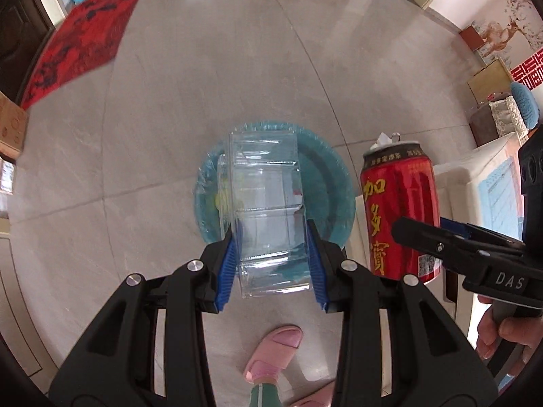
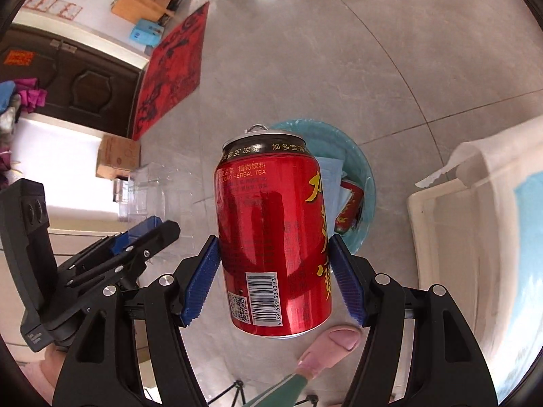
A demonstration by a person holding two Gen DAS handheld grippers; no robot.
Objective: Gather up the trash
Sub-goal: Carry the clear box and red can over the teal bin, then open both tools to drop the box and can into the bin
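My left gripper (image 1: 273,264) is shut on a clear plastic container (image 1: 268,210) and holds it above a blue bin (image 1: 336,183) lined with a plastic bag on the floor. My right gripper (image 2: 275,274) is shut on a red herbal tea can (image 2: 275,234), held upright above the same blue bin (image 2: 364,183). The bin holds another red can (image 2: 349,210) and some paper. The red can (image 1: 400,210) and the right gripper (image 1: 441,237) show at the right of the left wrist view; the left gripper (image 2: 142,237) and clear container (image 2: 159,186) show at the left of the right wrist view.
Grey tiled floor all around. A red mat (image 1: 81,37) lies far left by a dark door (image 2: 78,81). A cardboard box (image 2: 117,156) sits near it. A white table edge with a cloth (image 2: 475,203) is at the right. Pink slippers (image 1: 275,352) are below the grippers.
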